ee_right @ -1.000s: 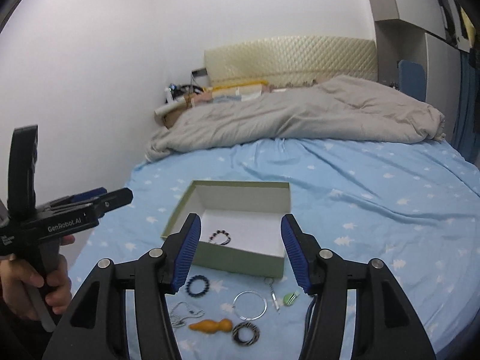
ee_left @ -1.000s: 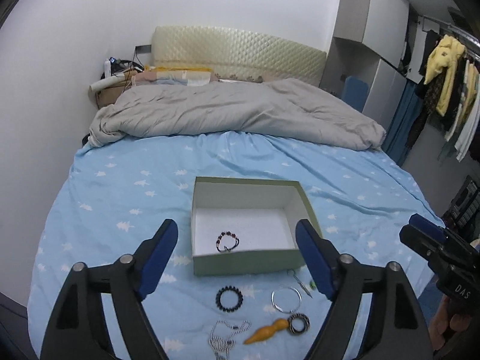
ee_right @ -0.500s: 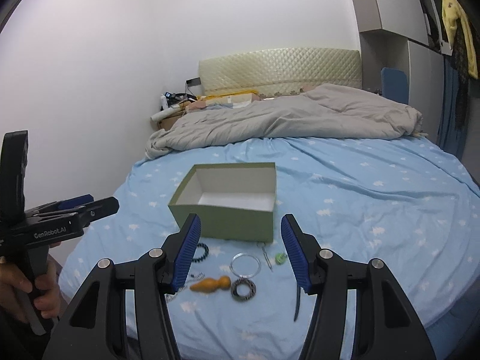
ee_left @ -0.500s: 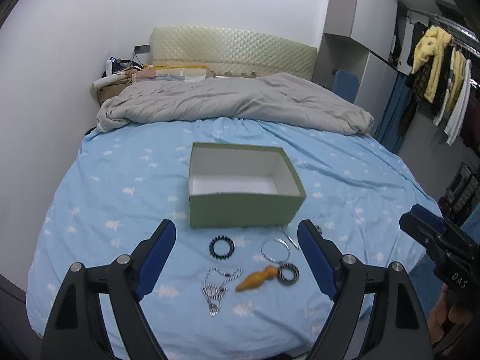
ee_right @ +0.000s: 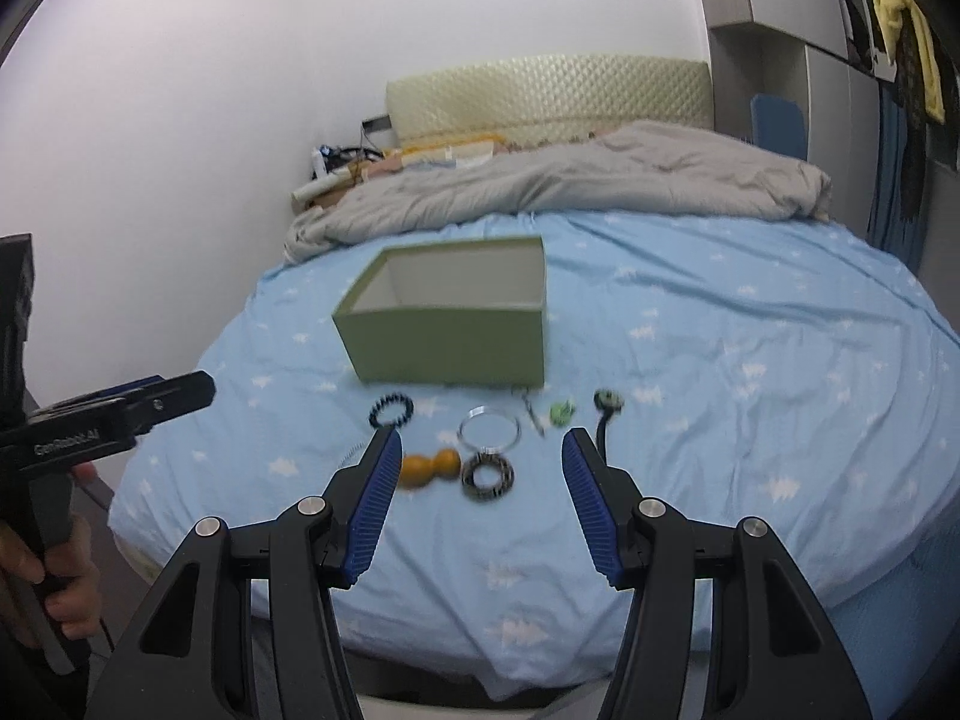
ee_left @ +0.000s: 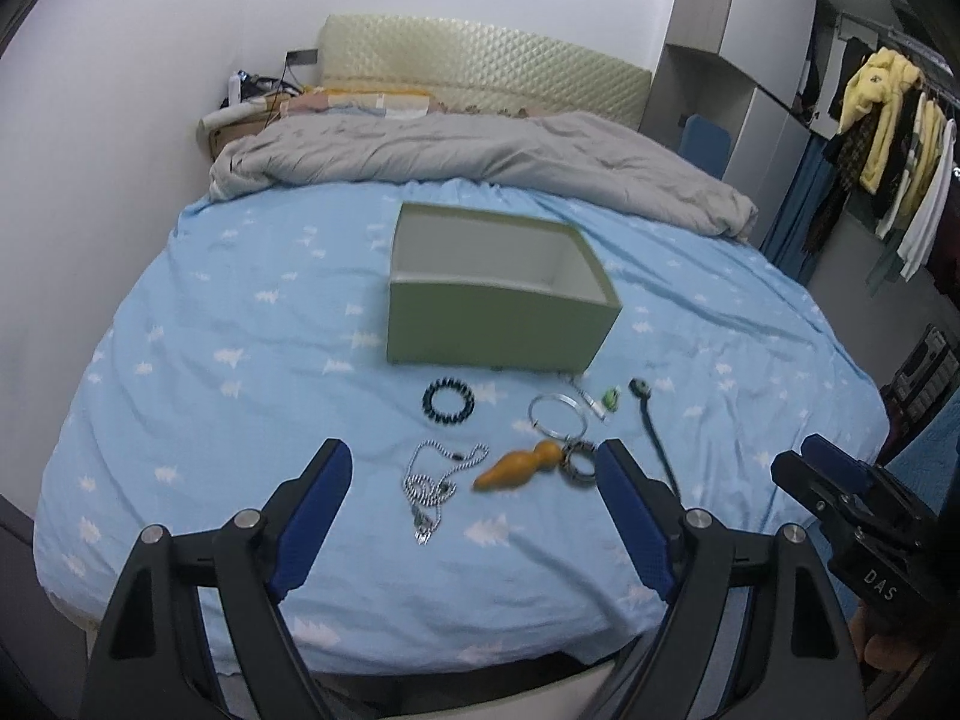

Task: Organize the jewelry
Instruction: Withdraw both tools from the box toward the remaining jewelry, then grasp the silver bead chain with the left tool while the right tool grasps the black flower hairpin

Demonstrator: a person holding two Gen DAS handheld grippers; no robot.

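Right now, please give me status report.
Both tools open, empty: left, right. Jewelry loose on bedsheet before green box. Nothing blocks the pieces.

A light blue bedsheet (ee_left: 240,360) printed with small white shapes carries an open cardboard box (ee_left: 498,324), pale green outside and white inside, with a plain grey rumpled duvet (ee_left: 468,162) behind it and a cream quilted headboard (ee_left: 480,69) against the white wall. Before the box lie a black beaded bracelet (ee_left: 448,401), a silver bangle (ee_left: 557,415), a black-and-white speckled chain necklace (ee_left: 435,480), an orange-brown gourd-shaped pendant (ee_left: 519,466), a black-and-white patterned ring bracelet (ee_right: 487,476) and a small green charm (ee_left: 611,398). Both grippers have black frames with blue ribbed finger pads (ee_right: 375,495).
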